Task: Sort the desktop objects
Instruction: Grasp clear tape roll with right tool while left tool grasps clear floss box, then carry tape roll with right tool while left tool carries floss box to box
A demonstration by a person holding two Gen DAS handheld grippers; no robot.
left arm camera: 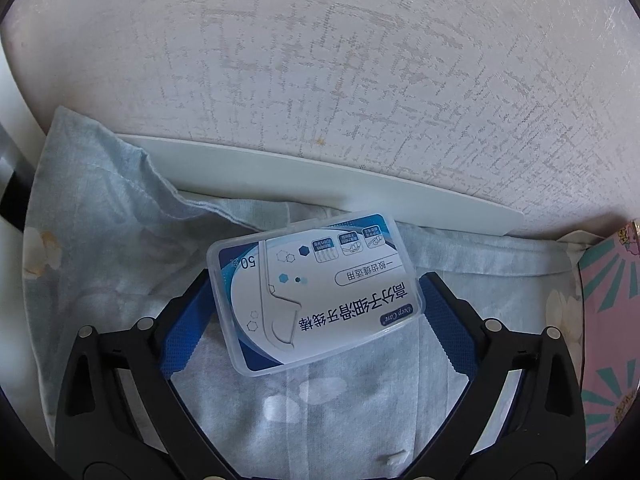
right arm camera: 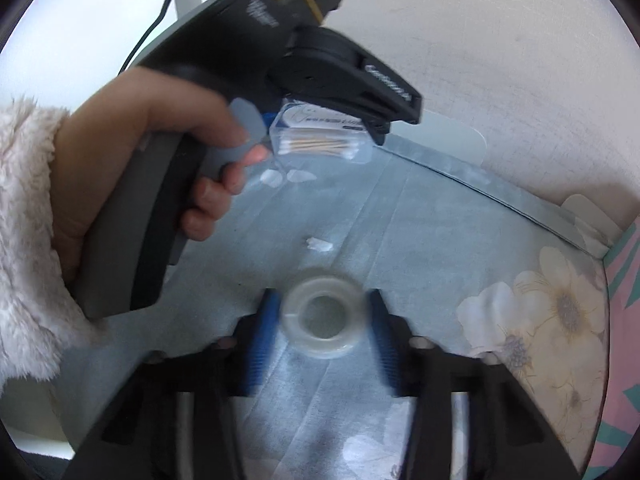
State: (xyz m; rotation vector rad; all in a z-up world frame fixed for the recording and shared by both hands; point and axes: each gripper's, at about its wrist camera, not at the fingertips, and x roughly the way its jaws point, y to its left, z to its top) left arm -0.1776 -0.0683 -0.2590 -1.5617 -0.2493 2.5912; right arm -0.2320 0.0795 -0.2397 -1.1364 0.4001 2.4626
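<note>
A clear floss pick box (left arm camera: 304, 280) with a blue and white label lies tilted on the pale blue floral cloth (left arm camera: 100, 260). My left gripper (left arm camera: 316, 286) spans it, and its blue pads (left arm camera: 184, 332) meet the box's two ends. The right wrist view shows that same left gripper (right arm camera: 324, 128) with the box (right arm camera: 320, 140) between its fingers. A clear tape roll (right arm camera: 320, 348) lies flat on the cloth. My right gripper (right arm camera: 322, 304) straddles it, with a thin gap showing on each side between the roll and the blurred blue pads (right arm camera: 262, 320).
A person's hand (right arm camera: 160, 152) in a fluffy pale sleeve (right arm camera: 24, 220) holds the left gripper's handle. A white board edge (left arm camera: 320, 176) runs along the textured wall behind the cloth. A pink and teal box (left arm camera: 608, 320) stands at the right. A small white scrap (right arm camera: 318, 245) lies on the cloth.
</note>
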